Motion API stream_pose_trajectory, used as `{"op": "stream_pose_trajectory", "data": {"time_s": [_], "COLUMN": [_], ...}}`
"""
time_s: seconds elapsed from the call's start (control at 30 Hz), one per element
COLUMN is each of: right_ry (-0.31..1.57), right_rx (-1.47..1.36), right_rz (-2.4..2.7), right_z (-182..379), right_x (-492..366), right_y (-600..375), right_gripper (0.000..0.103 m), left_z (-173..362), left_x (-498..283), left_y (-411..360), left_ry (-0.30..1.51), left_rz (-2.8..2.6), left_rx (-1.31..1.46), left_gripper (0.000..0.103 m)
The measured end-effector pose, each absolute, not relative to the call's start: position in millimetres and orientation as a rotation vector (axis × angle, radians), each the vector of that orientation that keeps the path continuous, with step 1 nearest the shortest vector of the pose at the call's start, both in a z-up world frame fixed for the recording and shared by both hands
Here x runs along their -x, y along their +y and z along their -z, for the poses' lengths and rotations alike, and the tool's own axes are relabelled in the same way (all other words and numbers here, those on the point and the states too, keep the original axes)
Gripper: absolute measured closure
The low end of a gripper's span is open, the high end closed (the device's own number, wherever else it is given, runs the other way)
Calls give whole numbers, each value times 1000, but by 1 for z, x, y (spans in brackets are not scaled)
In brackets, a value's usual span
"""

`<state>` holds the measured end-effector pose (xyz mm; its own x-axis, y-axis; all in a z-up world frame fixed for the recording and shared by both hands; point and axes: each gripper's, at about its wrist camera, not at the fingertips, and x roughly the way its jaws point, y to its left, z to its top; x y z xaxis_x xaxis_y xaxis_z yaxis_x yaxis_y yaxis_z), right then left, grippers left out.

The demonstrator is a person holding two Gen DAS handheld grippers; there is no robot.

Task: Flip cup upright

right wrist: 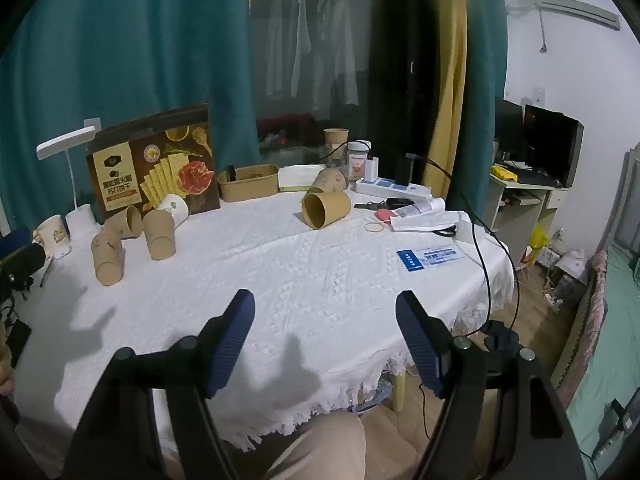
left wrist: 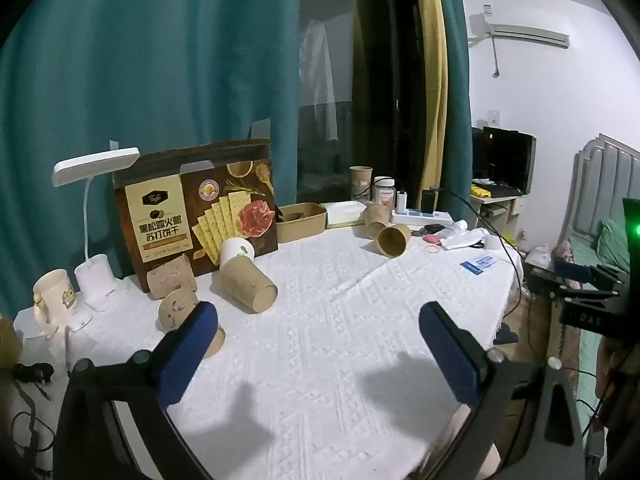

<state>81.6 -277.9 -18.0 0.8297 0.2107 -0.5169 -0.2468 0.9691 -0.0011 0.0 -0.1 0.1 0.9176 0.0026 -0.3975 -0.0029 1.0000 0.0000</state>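
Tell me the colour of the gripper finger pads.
Dark blue with a ribbed texture, on both grippers; the right wrist view shows the pads best.

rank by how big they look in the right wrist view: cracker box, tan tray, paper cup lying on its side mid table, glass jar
1. cracker box
2. tan tray
3. paper cup, looking close to the tray and nearer the camera, so that order is unsure
4. glass jar
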Motion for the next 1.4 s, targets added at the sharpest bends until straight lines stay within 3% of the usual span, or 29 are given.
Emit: {"op": "stream_pose_trajectory", "data": {"time_s": [0.63, 1.4], "right_ry": [543, 541], "right_rx": [61, 63], "right_rz": [-231, -237], "right_z": [14, 12], "right_x": [-87, -92], "right_y": [-288, -285], "right_gripper": [32, 32], "left_z": [-23, -8], "left_x": [-7, -9], "left_y": [-16, -2], "left_ry": [390, 385], "left_rz": [-3, -1], "left_rx": [28, 33], "left_gripper": [2, 2]}}
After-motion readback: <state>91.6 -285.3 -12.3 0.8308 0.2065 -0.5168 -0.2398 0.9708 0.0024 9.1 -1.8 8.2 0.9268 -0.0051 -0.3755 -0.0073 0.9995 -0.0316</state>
